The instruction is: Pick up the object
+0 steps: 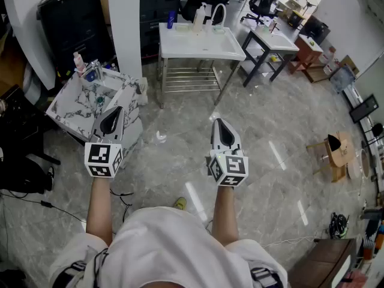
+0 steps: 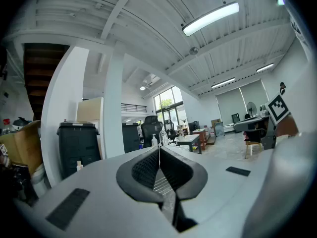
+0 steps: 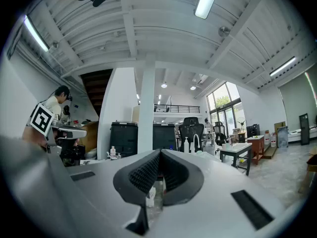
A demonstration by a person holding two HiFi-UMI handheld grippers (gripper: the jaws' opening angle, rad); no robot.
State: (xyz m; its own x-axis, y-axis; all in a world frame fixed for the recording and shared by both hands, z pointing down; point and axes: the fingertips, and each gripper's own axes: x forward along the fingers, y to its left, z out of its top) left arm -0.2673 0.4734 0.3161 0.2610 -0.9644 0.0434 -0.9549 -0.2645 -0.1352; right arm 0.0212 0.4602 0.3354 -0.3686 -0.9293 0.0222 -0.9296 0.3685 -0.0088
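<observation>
Two grippers, one per hand, both held out over the grey floor [image 1: 264,161] on bare forearms that ran roughly parallel and pointed forward. The left gripper [image 1: 114,114] was beside the corner of one marble-patterned counter [image 1: 66,110]; the right gripper [image 1: 221,126] was over open floor, well apart from the left. Two marker cubes, one at the back of each gripper: left [image 1: 103,159], right [image 1: 228,168]. Left gripper [image 2: 159,155] jaws were closed, tips meeting, nothing between them. Right gripper [image 3: 159,157] jaws were also closed at the tips, holding nothing. One small clear object [image 1: 161,137] lay on the floor between the two grippers and a little ahead of them, touched by neither; it also showed low through the slot under the right jaws [image 3: 151,196], too small to tell what it was. One white counter [image 1: 204,51] stood further ahead, with one blue bottle [image 1: 171,20] at its back edge.
</observation>
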